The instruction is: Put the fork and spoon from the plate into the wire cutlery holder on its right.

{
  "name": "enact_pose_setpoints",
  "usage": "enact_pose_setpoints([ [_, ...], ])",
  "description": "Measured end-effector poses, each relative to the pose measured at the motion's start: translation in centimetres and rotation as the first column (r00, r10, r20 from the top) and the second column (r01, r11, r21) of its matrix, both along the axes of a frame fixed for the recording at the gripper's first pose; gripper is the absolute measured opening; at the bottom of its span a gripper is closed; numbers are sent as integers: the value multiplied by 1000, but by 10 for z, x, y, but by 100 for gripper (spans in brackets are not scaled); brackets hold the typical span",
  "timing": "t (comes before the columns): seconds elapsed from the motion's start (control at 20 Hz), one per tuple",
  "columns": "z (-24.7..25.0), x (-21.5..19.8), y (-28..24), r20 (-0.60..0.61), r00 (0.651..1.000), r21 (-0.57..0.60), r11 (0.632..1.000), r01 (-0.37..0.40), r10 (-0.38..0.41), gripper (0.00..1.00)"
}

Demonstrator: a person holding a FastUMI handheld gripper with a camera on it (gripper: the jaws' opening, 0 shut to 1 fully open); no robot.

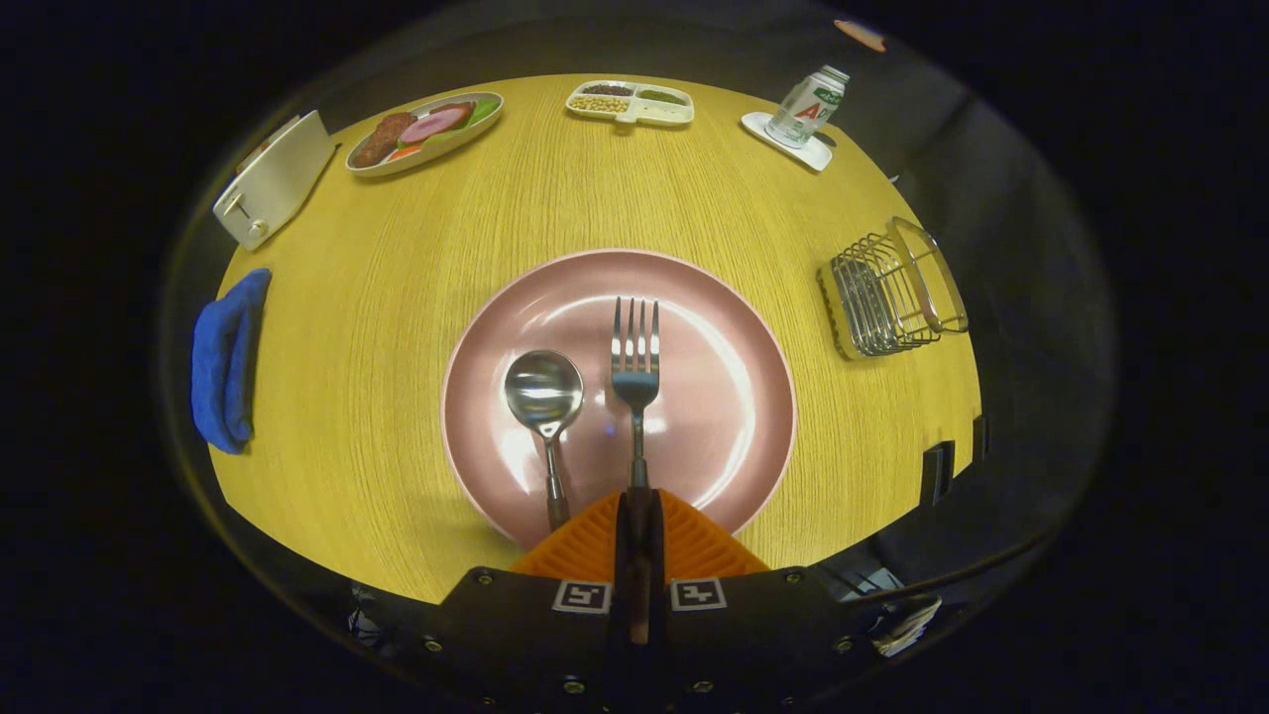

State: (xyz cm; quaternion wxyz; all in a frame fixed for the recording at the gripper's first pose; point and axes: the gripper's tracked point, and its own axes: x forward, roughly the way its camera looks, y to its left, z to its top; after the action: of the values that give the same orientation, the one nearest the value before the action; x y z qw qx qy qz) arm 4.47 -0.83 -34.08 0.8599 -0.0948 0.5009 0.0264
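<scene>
Fork [634, 372] lies on the pink plate [734, 327], its handle running back into the narrow slit between the gripper [635, 516] fingers, which look pinched on it. Spoon [544, 397] lies just left of the fork, handle beside the fingers, untouched. Wire cutlery holder [887, 293] stands right of the plate, nothing seen inside. Judged: first pickup starting, both pieces left to place.

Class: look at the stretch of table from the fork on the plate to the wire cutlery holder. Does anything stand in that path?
Nothing visible does. The gripper is shut on the fork; bare table lies between the plate and wire cutlery holder.
</scene>
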Motion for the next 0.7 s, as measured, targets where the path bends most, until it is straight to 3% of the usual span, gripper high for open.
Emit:
enact_pose_setpoints([
  [0.4, 46, 2, -8, 81, 997, -88, 996, 0, 8, 8],
  [0.7, 76, 10, -34, 124, 991, -85, 994, 67, -56, 8],
])
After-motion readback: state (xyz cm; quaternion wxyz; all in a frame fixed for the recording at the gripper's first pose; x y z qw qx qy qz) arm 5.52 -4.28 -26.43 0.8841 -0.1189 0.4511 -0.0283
